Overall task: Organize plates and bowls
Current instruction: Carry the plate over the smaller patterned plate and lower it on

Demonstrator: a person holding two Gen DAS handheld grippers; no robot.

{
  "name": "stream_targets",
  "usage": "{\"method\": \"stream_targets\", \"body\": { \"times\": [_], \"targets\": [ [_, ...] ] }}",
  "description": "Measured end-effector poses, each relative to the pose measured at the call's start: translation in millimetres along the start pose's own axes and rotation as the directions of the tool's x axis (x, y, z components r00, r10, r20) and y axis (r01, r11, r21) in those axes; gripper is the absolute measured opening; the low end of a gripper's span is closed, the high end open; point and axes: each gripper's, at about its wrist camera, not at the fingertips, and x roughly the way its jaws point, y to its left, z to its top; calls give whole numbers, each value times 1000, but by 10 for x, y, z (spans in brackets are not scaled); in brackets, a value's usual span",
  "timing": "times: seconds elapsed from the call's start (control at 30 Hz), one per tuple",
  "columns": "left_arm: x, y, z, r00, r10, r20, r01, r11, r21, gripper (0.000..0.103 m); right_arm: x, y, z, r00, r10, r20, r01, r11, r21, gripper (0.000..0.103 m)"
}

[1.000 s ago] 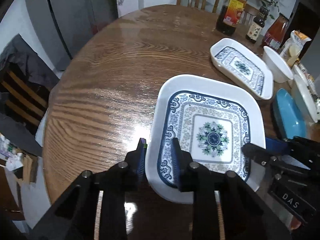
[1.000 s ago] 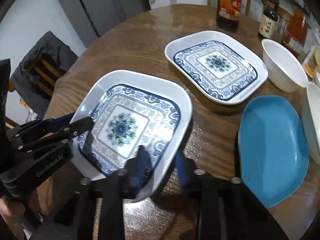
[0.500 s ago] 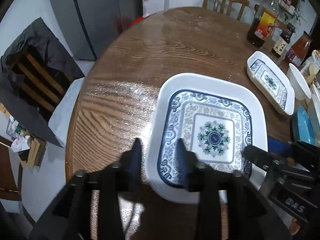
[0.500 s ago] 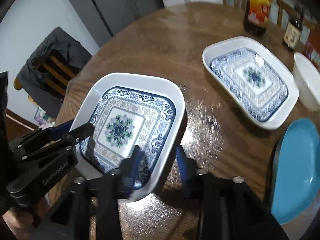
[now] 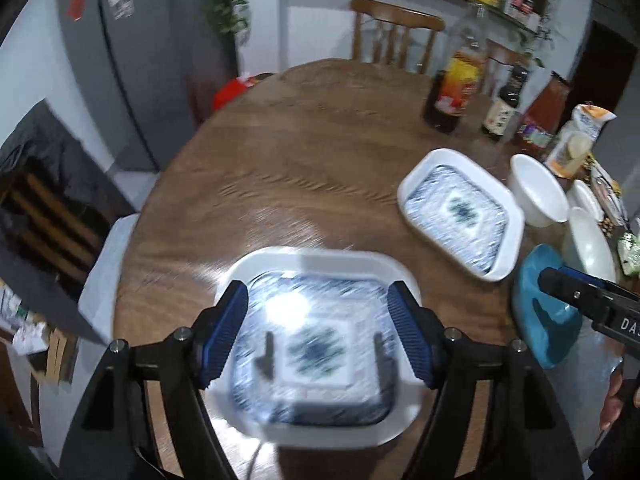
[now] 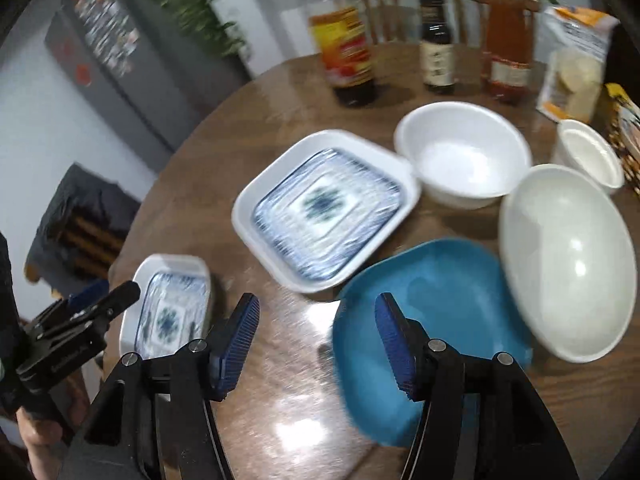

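Blue-padded jaws on my left gripper point(image 5: 318, 330) and right gripper point(image 6: 316, 344) both stand wide apart, holding nothing. Below the left sits the near patterned plate point(image 5: 320, 360) by the table point(image 5: 304, 152) edge, and I reckon it stacks with its twin point(image 6: 326, 210), lying farther out beside the blue plate point(image 6: 432, 312) and white bowls point(image 6: 464, 156).

The left gripper point(image 5: 318, 334) has let go of the near patterned plate point(image 5: 320, 424) and now gapes wide. The right gripper point(image 6: 316, 346) has released it too, swinging over the blue plate point(image 6: 432, 300)
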Motion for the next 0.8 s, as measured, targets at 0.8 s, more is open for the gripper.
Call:
{"method": "stream_targets", "body": {
  "times": [0.8],
  "targets": [
    [1127, -758, 833, 983, -127, -130, 152, 967, 204, 71, 524, -382, 547, 992, -108, -62, 114, 989, 96, 55]
  ]
}}
